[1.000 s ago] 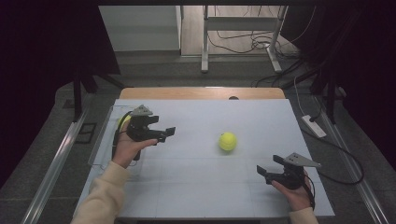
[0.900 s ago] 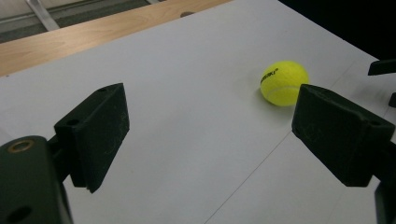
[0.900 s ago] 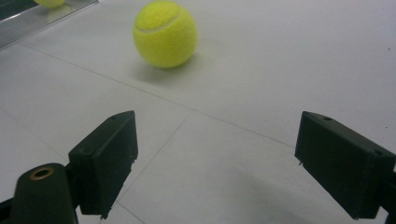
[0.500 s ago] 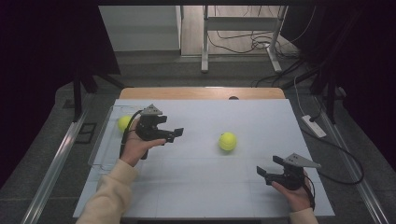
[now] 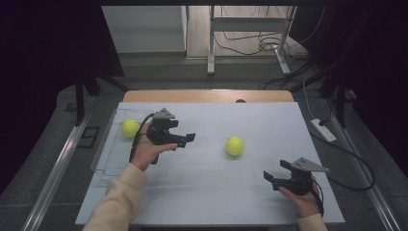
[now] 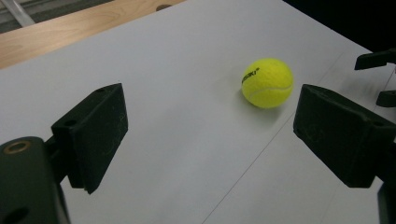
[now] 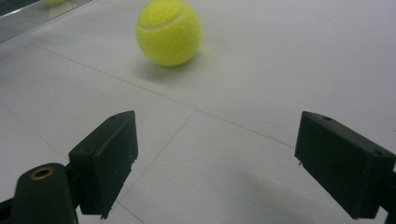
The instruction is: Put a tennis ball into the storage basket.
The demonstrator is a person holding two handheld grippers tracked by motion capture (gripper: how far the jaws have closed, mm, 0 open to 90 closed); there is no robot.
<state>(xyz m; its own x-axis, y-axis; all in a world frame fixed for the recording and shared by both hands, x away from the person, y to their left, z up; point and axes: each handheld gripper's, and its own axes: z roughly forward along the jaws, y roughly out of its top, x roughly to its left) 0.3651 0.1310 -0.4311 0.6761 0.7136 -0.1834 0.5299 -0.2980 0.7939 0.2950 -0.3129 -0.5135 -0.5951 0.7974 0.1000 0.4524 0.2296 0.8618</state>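
Hidden or cut off: In the high view the person's arms are cut off at the bottom edge of the frame. The far room is dark at the upper left and upper right, and little can be made out there. In the left gripper view the right tool is seen only as two dark tips at the right edge.
Ball on the worktop: A yellow ball [image 5: 234, 145] is seen right of the middle of the high view, lying alone on the white worktop [image 5: 216, 192]. Small dark writing on it can be seen in the left gripper view, but it cannot be read.
Left tool: The left tool [image 5: 187, 139] is held left of the middle. Its jaws are spread wide, they have just been opening, and nothing is held between them. The ball is well apart from it.
Right tool: The right tool [image 5: 276, 171] is held at the lower right. Its jaws are spread wide and nothing is held.
Other things: A second yellow ball [image 5: 130, 127] is seen in a clear tray [image 5: 107, 161] at the left. Cables [image 5: 250, 45] are seen on the floor at the top.
In the way: Part of the tray is covered by the left hand [image 5: 146, 150].
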